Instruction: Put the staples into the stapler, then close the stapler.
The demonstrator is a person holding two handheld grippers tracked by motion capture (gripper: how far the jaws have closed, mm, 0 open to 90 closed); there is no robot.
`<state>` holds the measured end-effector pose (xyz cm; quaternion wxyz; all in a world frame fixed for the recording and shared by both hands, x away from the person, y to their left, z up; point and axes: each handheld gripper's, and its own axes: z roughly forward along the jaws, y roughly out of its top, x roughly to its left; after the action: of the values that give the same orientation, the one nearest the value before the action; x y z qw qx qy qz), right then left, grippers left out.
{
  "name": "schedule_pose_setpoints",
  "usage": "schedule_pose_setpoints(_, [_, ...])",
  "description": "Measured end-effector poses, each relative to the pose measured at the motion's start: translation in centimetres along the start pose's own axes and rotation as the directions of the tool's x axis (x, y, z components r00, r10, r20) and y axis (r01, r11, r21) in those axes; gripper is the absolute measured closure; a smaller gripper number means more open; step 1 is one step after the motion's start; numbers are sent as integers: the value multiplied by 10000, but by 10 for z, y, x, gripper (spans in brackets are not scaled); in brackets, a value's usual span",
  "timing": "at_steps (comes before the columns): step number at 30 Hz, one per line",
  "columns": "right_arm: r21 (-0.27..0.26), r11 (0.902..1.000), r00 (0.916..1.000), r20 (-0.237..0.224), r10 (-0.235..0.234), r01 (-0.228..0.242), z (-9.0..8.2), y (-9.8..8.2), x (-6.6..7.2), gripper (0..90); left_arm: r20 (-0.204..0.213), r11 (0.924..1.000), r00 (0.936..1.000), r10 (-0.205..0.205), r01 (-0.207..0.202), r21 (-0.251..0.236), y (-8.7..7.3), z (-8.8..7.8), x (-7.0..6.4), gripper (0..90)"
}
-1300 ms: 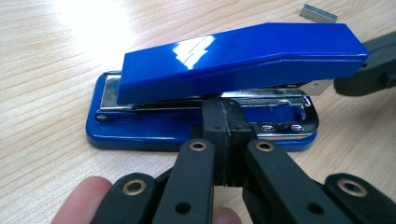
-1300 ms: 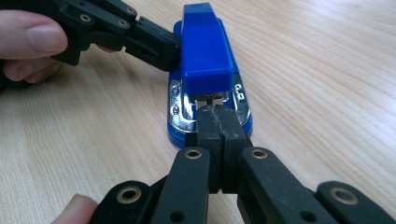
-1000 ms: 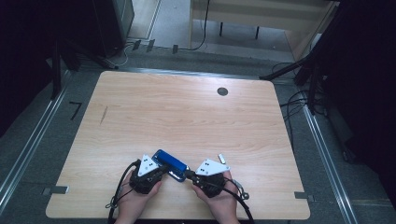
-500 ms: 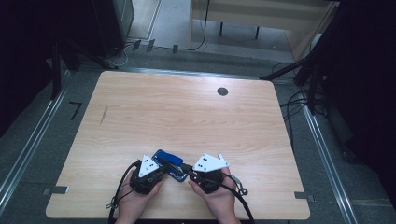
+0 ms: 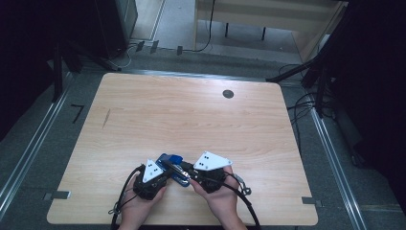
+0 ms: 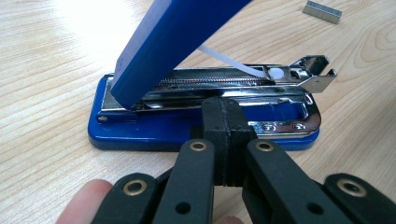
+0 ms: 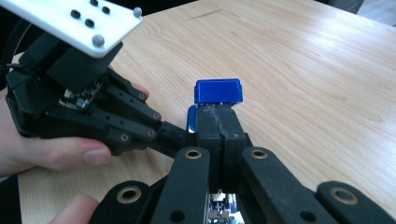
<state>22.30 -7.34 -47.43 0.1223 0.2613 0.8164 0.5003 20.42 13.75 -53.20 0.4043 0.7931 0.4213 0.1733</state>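
Note:
A blue stapler [image 6: 116, 135] lies near the table's front edge, between both hands. Its blue lid [image 6: 173, 42] is swung up steeply, baring the metal staple channel [image 6: 224, 84]. My left gripper [image 6: 224, 109] is shut with nothing between its jaws; its tips rest against the side of the base by the channel. My right gripper [image 7: 218, 114] is also shut and empty, its tips just under the raised lid's end [image 7: 218, 91]. From above, the left gripper [image 5: 172, 168] and the right gripper [image 5: 186, 172] meet at the stapler [image 5: 171, 159]. The left gripper [image 7: 180, 133] reaches in from the left in the right gripper view.
A short strip of staples [image 6: 322, 11] lies on the wood beyond the stapler. A dark round cable hole [image 5: 228, 94] sits at the far right of the table [image 5: 191, 120]. Cables trail from both grippers over the front edge.
My right gripper has risen and the stapler's blue lid has swung up from the base with it. The left gripper has stayed in place at the base.

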Motion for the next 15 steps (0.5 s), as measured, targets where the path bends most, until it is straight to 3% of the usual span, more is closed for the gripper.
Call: schedule_pose_setpoints(15, [-95,9998,9999,-25,-167,166,7,17,-1,900,-20,10000,10000,27,-27,16,0,0,0,900])
